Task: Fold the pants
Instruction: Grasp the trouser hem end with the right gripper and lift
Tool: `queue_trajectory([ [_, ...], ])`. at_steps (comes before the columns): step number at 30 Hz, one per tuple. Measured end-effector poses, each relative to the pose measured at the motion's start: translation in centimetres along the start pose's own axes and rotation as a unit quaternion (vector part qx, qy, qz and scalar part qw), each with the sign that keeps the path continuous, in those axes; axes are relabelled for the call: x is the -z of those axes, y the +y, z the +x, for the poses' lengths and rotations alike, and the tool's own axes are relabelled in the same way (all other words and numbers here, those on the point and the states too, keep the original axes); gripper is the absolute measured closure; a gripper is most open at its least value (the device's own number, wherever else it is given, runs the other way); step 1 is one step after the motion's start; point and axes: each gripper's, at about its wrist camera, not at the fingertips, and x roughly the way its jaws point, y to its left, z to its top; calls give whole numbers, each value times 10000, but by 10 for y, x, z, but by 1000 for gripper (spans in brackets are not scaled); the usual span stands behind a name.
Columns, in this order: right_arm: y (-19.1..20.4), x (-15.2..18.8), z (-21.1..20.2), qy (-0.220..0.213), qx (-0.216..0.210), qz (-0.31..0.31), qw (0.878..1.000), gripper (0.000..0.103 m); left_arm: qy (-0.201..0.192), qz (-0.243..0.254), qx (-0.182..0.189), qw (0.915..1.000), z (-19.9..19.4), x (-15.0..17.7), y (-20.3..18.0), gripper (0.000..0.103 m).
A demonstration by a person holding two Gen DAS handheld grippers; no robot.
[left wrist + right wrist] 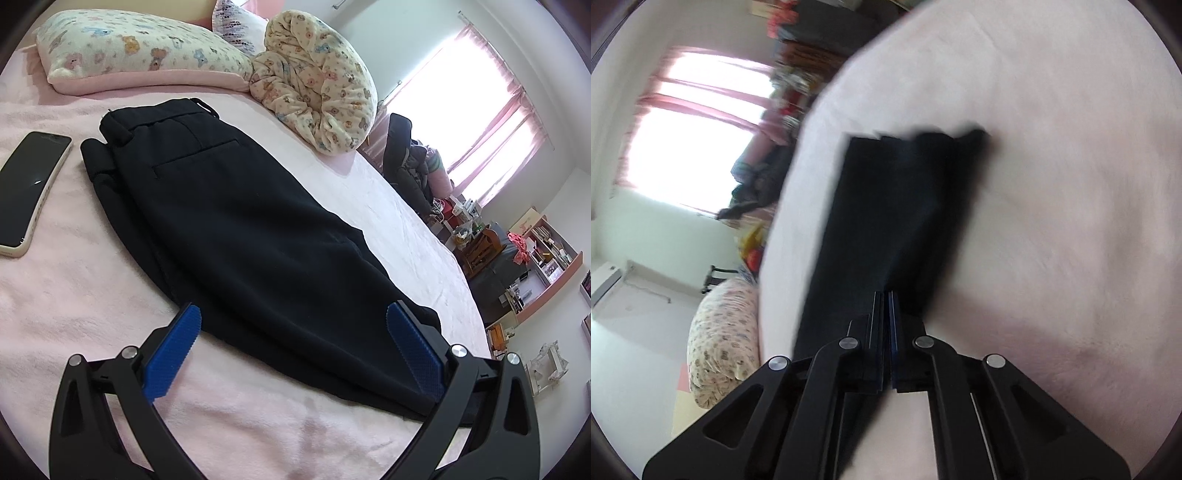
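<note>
pants (236, 221) flat on pink bed (74, 314), between wide-apart left tongs (293, 321); right tongs (888, 295) pressed together over pants.

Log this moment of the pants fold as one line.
stage: fold in progress | left gripper: open, straddling pants | right gripper: shut, over pants, grip unclear | surface: pink bed | nearby: phone

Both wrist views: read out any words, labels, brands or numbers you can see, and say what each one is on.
No text can be read.
Phone: dark screen, faint marks along its case edge too small to read.
Shelf items: too small.
Pillow: animal print only, no words.
Pants: no label visible.
Right wrist view: blurred.
</note>
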Motion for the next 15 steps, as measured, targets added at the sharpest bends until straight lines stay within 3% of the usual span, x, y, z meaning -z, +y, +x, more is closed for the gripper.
queue_trajectory([
  [2, -5, -1, -3, 77, -60, 174, 9998, 94, 3, 23, 12, 10000, -1, 1, -1, 2],
  [4, -4, -3, -14, 74, -92, 213, 9997, 77, -9, 47, 4, 10000, -2, 1, -2, 2],
  [5, -5, -3, -21, -66, -96, 209, 9997, 56, -18, 43, -5, 10000, -2, 1, -1, 2],
  [6, -5, -5, -30, -276, -17, 211, 9994, 41, -20, 29, -7, 10000, -2, 1, 0, 2],
  [10, -4, -22, -47, -667, 42, 184, 9976, 41, 7, -13, -13, 10000, -1, 1, 0, 2],
  [15, -14, -38, -38, -612, 73, 476, 9970, 42, 47, 38, -40, 10000, 1, 3, -2, 2],
])
